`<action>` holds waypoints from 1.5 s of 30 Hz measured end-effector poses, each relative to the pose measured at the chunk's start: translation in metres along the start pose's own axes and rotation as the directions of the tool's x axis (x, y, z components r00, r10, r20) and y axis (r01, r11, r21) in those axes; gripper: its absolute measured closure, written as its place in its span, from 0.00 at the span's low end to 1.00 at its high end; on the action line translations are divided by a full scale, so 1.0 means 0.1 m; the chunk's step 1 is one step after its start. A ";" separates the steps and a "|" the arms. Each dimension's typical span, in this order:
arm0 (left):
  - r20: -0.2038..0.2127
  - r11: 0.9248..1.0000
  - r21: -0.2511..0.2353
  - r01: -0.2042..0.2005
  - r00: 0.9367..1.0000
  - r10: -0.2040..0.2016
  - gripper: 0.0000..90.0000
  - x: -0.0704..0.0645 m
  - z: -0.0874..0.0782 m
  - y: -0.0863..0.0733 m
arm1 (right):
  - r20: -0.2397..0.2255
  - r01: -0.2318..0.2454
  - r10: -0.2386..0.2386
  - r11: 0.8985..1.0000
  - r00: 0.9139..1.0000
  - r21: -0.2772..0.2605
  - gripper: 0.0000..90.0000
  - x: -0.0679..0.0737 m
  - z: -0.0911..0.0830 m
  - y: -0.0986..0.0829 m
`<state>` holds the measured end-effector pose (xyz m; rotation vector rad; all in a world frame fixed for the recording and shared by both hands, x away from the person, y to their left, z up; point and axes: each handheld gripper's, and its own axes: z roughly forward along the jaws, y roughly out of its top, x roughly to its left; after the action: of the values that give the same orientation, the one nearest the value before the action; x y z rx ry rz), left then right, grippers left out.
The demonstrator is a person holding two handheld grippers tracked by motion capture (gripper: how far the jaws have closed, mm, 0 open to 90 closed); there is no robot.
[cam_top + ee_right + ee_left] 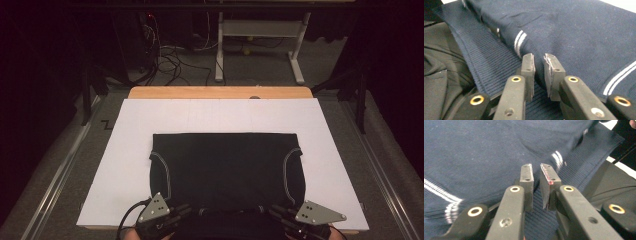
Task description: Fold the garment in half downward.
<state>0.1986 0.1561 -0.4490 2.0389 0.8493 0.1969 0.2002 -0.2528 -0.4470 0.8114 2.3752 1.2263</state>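
1. Up close, we find the left gripper (pixel 536 168) with its jaws parted by a narrow gap, released, gripping nothing. Its tips hang over the ribbed hem (pixel 541 220) of a dark navy sweater (pixel 486 152); whether the tips touch the cloth we cannot tell.
2. Just ahead of those jaws, a short pair of white stripes (pixel 556 157) crosses the knit. Off to the jaws' left, a longer striped band (pixel 441 190) runs along the fabric.
3. We note the right gripper (pixel 539 61) in the same condition: jaws slightly apart, unclenched, nothing between them. The ribbed hem (pixel 486 65) lies under and to the left of its tips.
4. Beyond the right jaws sits another white double stripe (pixel 519 40); to their right, a second one (pixel 619 75) slants across the sweater body.
5. Left of the right gripper, past the hem's edge, we see black cloth (pixel 439 82), creased.
6. From the high view, both grippers sit at the sweater's (pixel 225 165) near edge, left gripper (pixel 172 212) at one corner, right gripper (pixel 282 214) at the other, well apart, pointing inward toward each other.
7. Outward from them the sweater lies flat, folded to a rough rectangle, on a white board (pixel 130 140) over a wooden table (pixel 220 92).
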 end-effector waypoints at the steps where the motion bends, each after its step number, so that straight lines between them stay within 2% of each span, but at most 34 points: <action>1: -0.001 1.000 -0.009 0.009 1.000 -0.009 0.83 0.02 -0.02 0.00 | -0.002 -0.008 0.008 1.000 1.000 -0.007 0.86 0.00 -0.02 -0.01; 3: -0.008 1.000 -0.019 0.020 1.000 -0.020 0.82 0.04 -0.04 -0.01 | 0.002 -0.020 0.020 1.000 1.000 -0.018 0.81 -0.02 -0.05 -0.02; 12: -0.040 0.999 -0.019 0.034 0.999 -0.035 0.77 0.14 -0.02 -0.03 | 0.037 -0.052 0.053 0.998 0.998 -0.039 0.77 -0.09 -0.07 -0.04; 17: -0.048 0.998 -0.018 0.053 0.997 -0.054 0.67 0.20 0.01 -0.02 | 0.050 -0.074 0.077 0.996 0.996 -0.048 0.75 -0.15 -0.05 -0.05; 22: -0.068 0.999 -0.027 0.031 0.997 -0.033 0.56 0.27 0.04 0.02 | 0.061 -0.087 0.091 0.995 0.994 -0.054 0.69 -0.22 0.01 -0.02; 26: -0.053 0.998 -0.057 0.032 0.998 -0.035 0.53 0.40 0.07 0.04 | 0.071 -0.115 0.119 0.992 0.990 -0.061 0.61 -0.30 0.08 0.03; 32: -0.083 0.995 -0.090 0.033 0.996 -0.041 0.43 0.56 0.08 0.11 | 0.086 -0.147 0.154 0.986 0.984 -0.080 0.46 -0.38 0.19 0.12; 39: -0.104 0.991 -0.118 0.062 0.992 -0.075 0.28 0.78 0.04 0.17 | 0.099 -0.142 0.150 0.986 0.984 -0.089 0.32 -0.45 0.31 0.25; 45: -0.111 0.985 -0.155 0.073 0.990 -0.091 0.15 0.98 -0.02 0.21 | 0.119 -0.125 0.136 0.988 0.984 -0.093 0.18 -0.43 0.41 0.40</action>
<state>0.2820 0.2124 -0.4481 1.8618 0.9605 0.3282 0.2687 -0.2355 -0.4351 0.9996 2.1852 1.2778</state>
